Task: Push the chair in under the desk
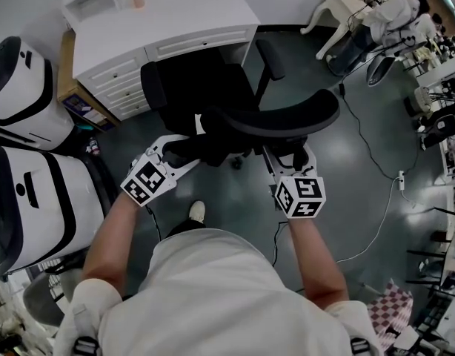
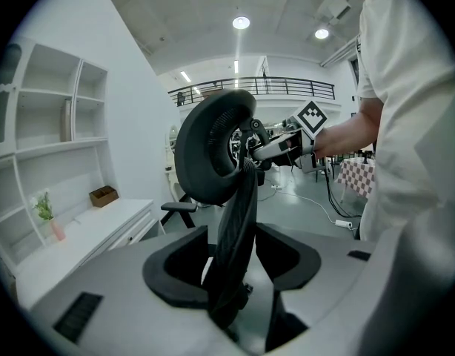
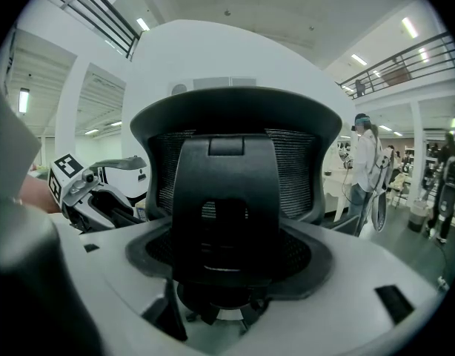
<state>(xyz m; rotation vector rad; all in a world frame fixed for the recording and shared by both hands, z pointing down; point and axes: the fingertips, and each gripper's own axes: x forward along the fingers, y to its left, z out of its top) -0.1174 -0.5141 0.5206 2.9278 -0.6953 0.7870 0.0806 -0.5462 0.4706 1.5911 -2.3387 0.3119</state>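
Note:
A black office chair (image 1: pixel 205 87) stands facing the white desk (image 1: pixel 161 21), with its seat front near the desk's drawers. Its curved headrest (image 1: pixel 287 117) is nearest me. My left gripper (image 1: pixel 187 145) is at the backrest's left side. In the left gripper view the mesh backrest edge (image 2: pixel 238 228) fills the gap of this gripper (image 2: pixel 231 273), which is shut on it. My right gripper (image 1: pixel 288 158) is behind the backrest's right side. In the right gripper view this gripper (image 3: pixel 227 262) is open, with the chair's rear spine (image 3: pixel 226 199) between the jaws and gaps on both sides.
Two large white and black machines (image 1: pixel 24 87) (image 1: pixel 35 199) stand at the left, close to the desk. Cables (image 1: pixel 376 191) trail over the grey floor at the right, near cluttered tables (image 1: pixel 435 73). My foot (image 1: pixel 197 212) is behind the chair. A person (image 3: pixel 364 162) stands far off.

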